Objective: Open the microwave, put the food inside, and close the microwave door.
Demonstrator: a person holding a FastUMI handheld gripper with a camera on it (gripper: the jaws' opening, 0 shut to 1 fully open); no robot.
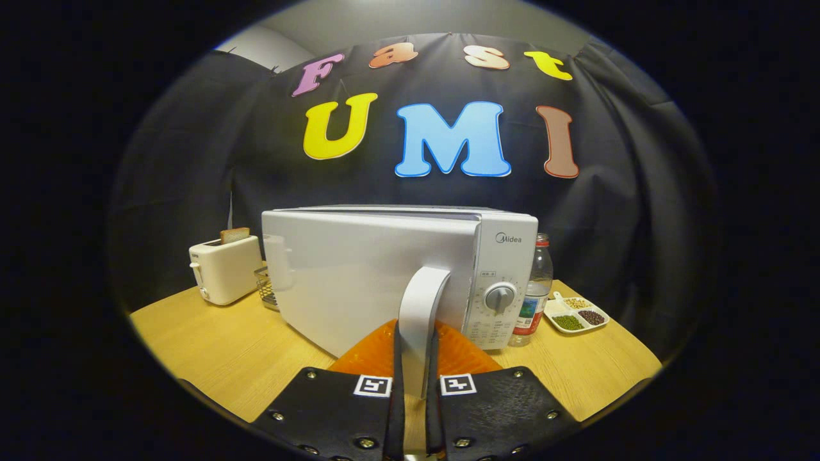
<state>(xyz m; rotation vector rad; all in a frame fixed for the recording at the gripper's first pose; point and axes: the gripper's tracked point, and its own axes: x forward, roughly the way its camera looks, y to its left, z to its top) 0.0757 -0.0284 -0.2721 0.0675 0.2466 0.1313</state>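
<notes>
The gripper (415, 358) squeezes the microwave's door handle (419, 307) with both fingers. The door (359, 275) is open a little. A toaster (224, 269) sits left of the microwave (500, 256).

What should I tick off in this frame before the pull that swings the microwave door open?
1. Claw closed on the door handle: ok, both fingers press its sides.
2. Grip placement: ok, low on the handle, near its free end.
3. Microwave door state: looks ajar at the handle side; ok to keep pulling.
4. Door swing path: cannot tell; the wire rack and toaster sit near the hinge side.
5. Water bottle and sectioned dish: ok, beside the control panel, off the door's side.
6. Food ready for loading: cannot tell.
</notes>
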